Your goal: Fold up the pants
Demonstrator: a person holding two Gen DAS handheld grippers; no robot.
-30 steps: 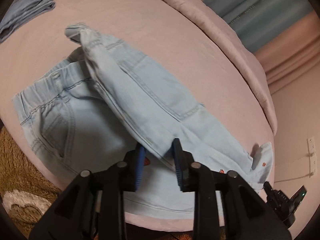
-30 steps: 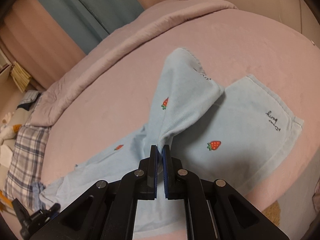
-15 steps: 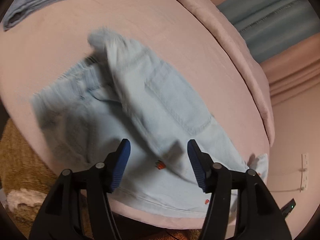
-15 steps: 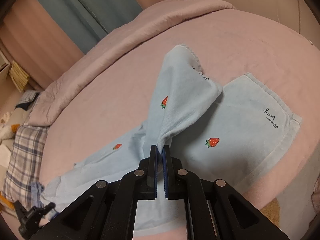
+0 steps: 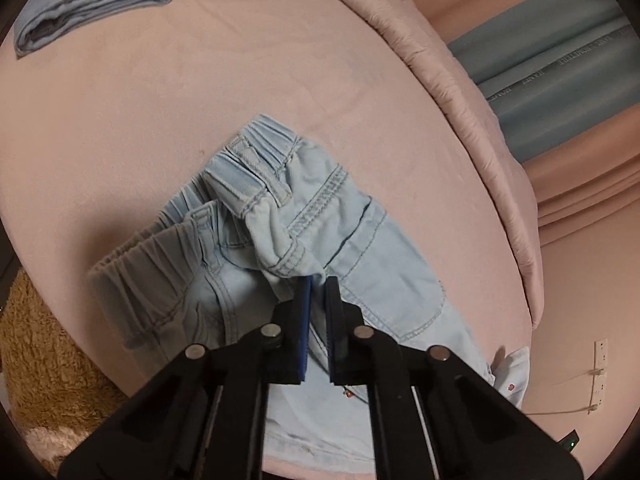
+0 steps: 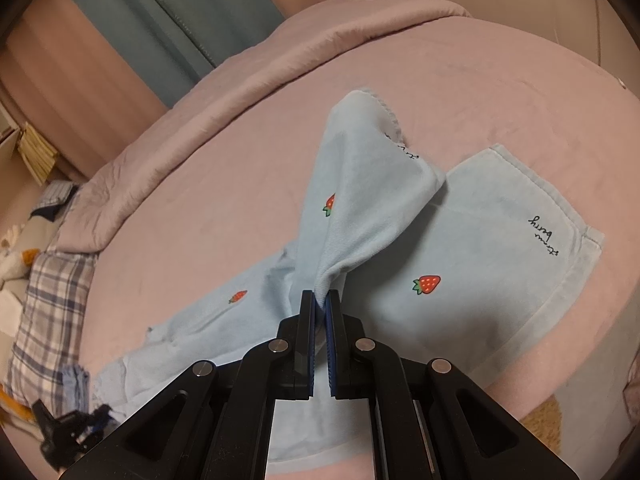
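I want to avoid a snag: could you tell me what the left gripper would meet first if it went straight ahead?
The left gripper is already shut on the pants; straight ahead lies their bunched waistband, then probably bare pink bed. Depth is uncertain.

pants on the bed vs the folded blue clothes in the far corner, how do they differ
The pants lie half spread and rumpled, pinched by the left gripper at the waist end; the folded clothes sit in a neat stack, untouched. The pants are paler, with strawberry prints. Both rest on the pink bed.

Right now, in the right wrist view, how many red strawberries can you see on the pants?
3: one on the lifted leg, one on the flat leg, one further left. Folds may hide more.
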